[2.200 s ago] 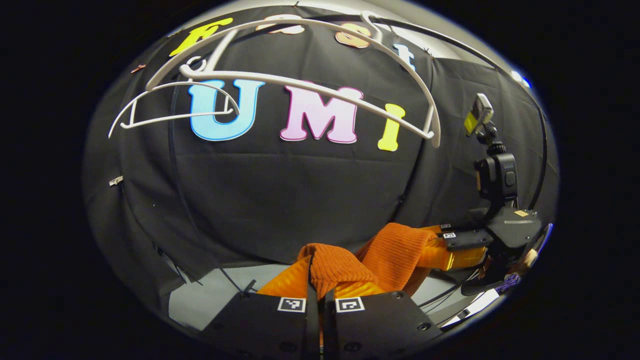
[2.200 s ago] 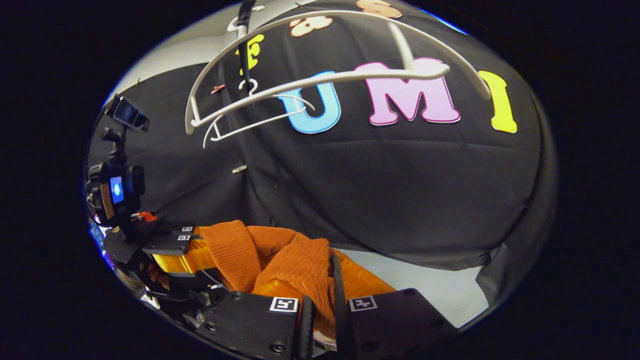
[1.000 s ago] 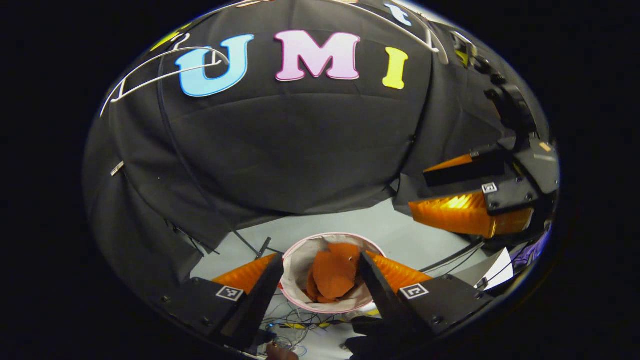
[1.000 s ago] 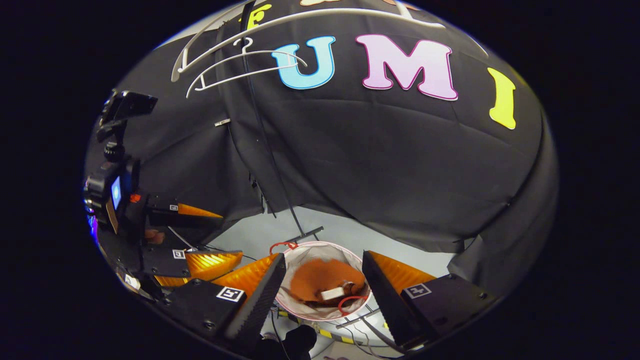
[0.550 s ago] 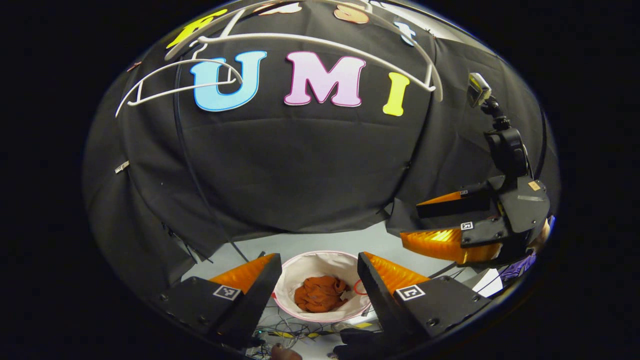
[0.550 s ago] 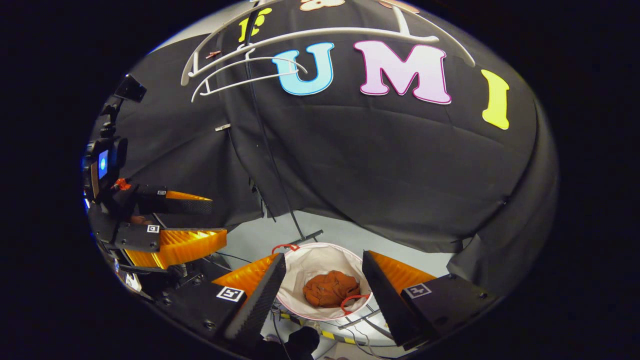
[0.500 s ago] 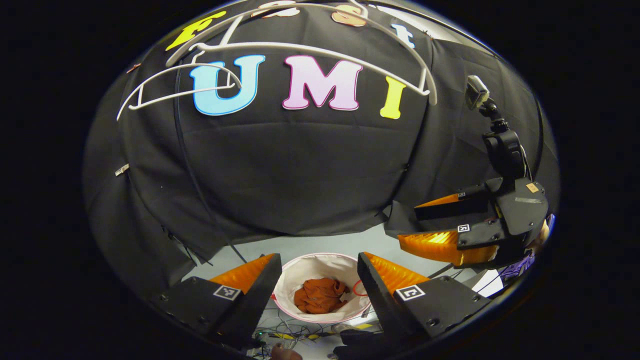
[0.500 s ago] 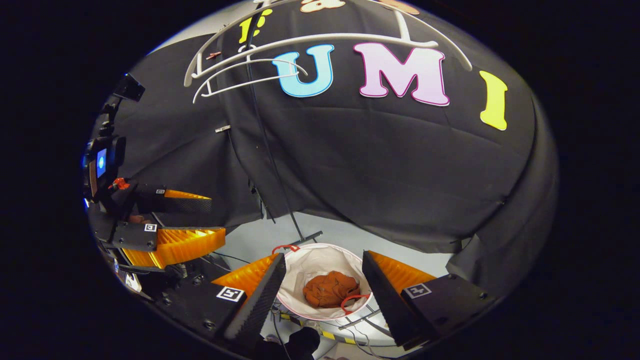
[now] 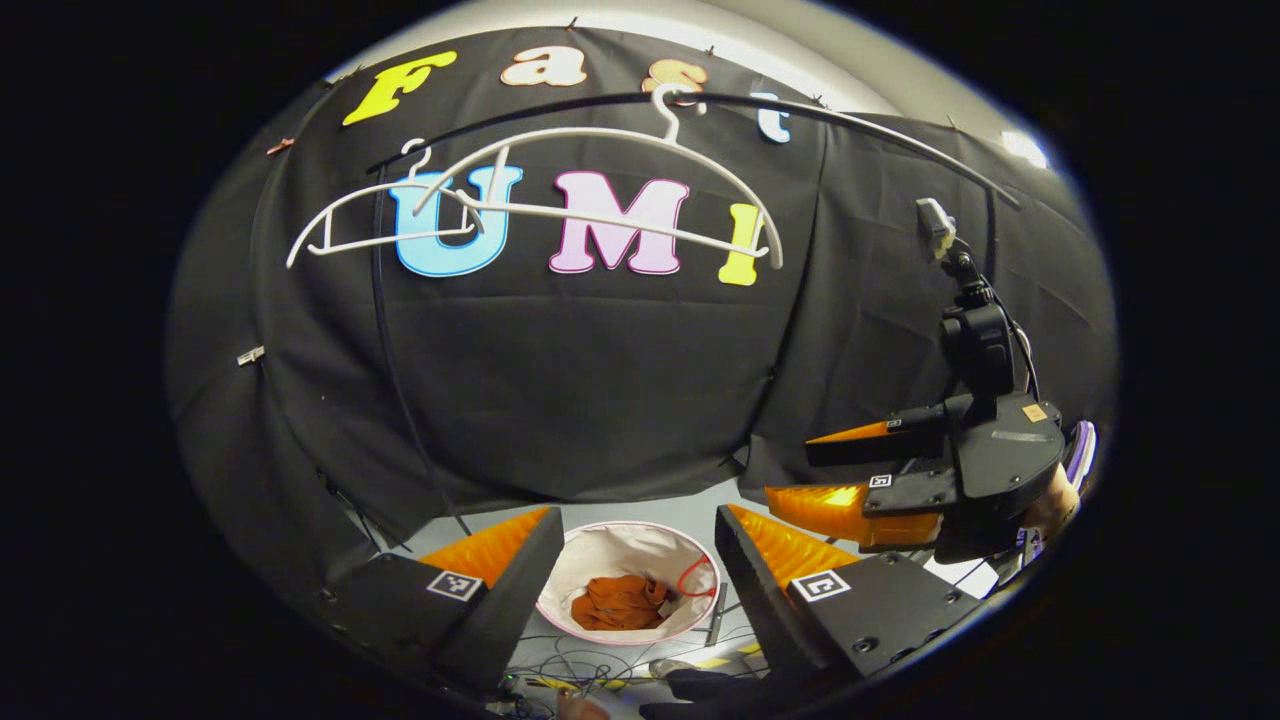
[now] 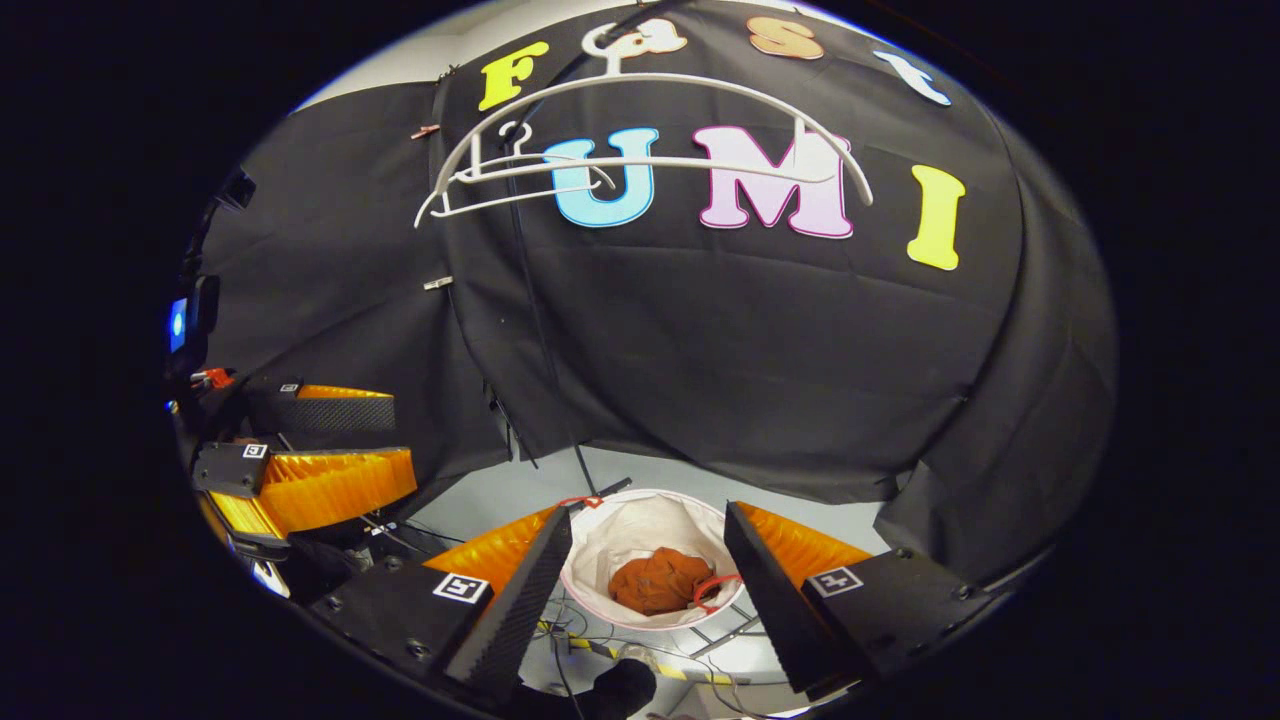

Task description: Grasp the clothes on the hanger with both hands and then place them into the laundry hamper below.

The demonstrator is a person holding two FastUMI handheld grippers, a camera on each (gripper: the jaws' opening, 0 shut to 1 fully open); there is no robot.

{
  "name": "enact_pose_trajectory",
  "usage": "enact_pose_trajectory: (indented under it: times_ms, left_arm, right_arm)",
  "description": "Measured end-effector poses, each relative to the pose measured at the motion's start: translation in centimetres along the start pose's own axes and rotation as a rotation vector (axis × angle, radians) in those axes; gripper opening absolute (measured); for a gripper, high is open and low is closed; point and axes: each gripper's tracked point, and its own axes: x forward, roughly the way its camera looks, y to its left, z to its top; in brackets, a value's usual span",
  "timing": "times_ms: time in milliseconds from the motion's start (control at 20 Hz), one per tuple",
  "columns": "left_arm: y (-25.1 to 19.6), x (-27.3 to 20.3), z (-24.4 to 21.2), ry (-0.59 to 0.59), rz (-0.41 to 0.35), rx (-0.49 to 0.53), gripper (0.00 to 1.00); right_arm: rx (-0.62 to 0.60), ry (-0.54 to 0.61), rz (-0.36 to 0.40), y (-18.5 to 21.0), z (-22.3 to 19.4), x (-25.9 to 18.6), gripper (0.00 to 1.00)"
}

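Note:
An orange knitted garment lies crumpled at the bottom of the white round laundry hamper on the floor. My left gripper hangs open high above the hamper, nothing between its fingers. My right gripper is open too, also above the hamper. In the left gripper view the right gripper is at the right, held by a hand. In the right gripper view the left gripper is at the left. Two bare white hangers hang on the rail above.
A dark rail carries the hangers in front of the black cloth wall. A thin black pole runs down to the grey floor. Loose cables lie on the floor by the hamper.
Both grippers held the orange garment 2.2 s ago, then opened over the hamper and it dropped in. Since then both have risen and drawn back, so the hangers sit lower in view.

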Motion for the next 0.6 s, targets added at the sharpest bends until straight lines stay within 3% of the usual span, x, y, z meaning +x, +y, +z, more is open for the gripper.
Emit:
enact_pose_trajectory:
  times_ms: [350, 600]
  left_arm:
    - [-2.4, -8.2, -0.4, -0.111, -0.054, 0.033, 0.96]
    - [-4.2, -13.9, 1.0, -0.227, -0.053, 0.046, 0.94]
  right_arm:
    - [0.009, -0.106, -0.067, 4.3, -1.8, -8.4, 0.99]
    - [0.045, -0.264, -0.087, 7.2, 2.1, -15.4, 0.99]
